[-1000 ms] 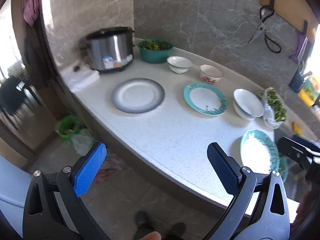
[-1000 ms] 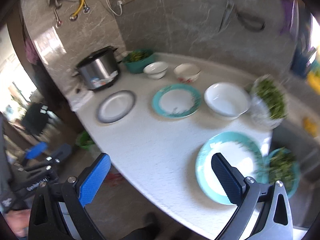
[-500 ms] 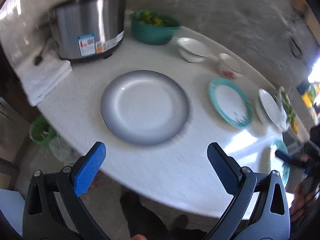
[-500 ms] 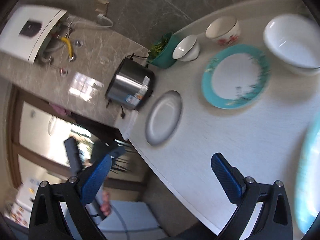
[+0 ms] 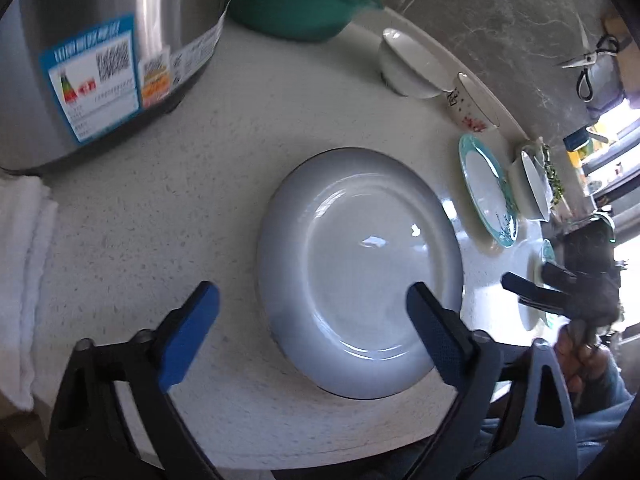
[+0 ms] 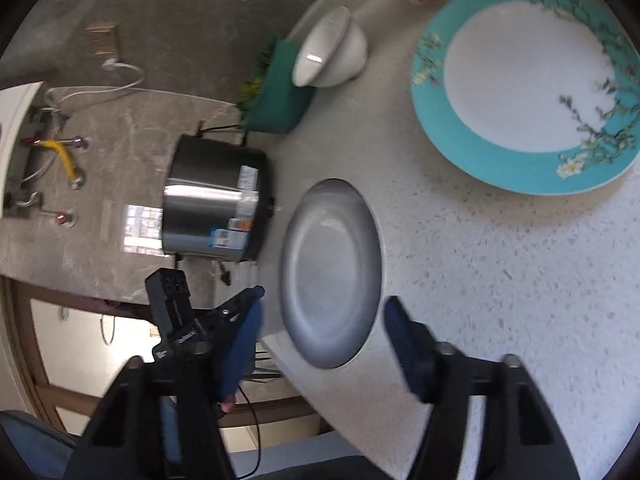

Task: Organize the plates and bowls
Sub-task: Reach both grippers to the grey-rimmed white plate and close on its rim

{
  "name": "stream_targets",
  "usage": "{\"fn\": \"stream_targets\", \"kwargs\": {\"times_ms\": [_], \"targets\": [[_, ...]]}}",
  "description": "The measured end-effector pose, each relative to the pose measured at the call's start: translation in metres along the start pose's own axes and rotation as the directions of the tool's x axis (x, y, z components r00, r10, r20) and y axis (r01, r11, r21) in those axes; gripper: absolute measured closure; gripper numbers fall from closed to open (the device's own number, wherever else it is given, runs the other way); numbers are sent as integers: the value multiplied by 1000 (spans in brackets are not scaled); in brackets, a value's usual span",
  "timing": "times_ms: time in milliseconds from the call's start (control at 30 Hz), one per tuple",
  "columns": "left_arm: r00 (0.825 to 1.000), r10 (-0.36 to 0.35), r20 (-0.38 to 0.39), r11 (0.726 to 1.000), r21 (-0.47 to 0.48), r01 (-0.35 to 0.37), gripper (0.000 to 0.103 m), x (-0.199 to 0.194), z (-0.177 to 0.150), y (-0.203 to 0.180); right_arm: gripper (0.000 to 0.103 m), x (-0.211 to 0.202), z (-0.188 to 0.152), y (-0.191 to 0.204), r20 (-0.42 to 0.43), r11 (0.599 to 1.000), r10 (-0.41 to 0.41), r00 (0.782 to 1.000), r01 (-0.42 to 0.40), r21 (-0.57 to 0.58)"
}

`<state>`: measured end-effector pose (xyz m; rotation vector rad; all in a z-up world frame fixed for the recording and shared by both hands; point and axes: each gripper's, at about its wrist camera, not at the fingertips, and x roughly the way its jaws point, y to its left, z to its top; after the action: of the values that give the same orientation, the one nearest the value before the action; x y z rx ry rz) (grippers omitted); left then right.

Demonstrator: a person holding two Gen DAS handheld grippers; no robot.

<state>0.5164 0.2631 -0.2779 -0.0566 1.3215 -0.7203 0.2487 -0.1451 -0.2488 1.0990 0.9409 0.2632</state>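
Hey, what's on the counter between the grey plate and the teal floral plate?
Nothing: in the right wrist view only bare speckled counter separates the grey plate from the teal floral plate.

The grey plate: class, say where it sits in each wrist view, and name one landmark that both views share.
Left wrist view: grey plate fills the centre-right, partly behind the right fingertip.
Right wrist view: grey plate sits centre-low, at the counter edge.
Shared landmark: steel cooker beside it.
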Motion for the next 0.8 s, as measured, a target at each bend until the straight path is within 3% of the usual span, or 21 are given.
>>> {"fn": "stream_targets", "kwargs": {"times_ms": [67, 133, 467, 567, 700, 800], "targets": [[1000, 14, -23, 1000, 21, -13, 24, 3, 3, 10, 48, 10, 5, -6, -12, 1000, -5, 1000, 6, 12], [999, 21, -46, 998, 59, -18, 42, 4, 12, 19, 48, 17, 8, -8, -19, 1000, 2, 1000, -2, 19], [996, -28, -84, 996, 83, 35, 45, 12, 39, 41, 52, 35, 15, -30, -37, 999, -17, 999, 18, 50], [994, -38, -105, 993, 106, 50, 48, 17, 42, 30, 60, 40, 17, -34, -54, 999, -23, 998, 26, 47], [990, -48, -133, 991, 118, 64, 52, 24, 46, 14, 62, 45, 16, -34, -79, 999, -17, 997, 20, 38], [987, -55, -150, 989, 126, 74, 71, 29, 48, 7, 68, 51, 14, -31, -103, 999, -22, 994, 25, 26]]}}
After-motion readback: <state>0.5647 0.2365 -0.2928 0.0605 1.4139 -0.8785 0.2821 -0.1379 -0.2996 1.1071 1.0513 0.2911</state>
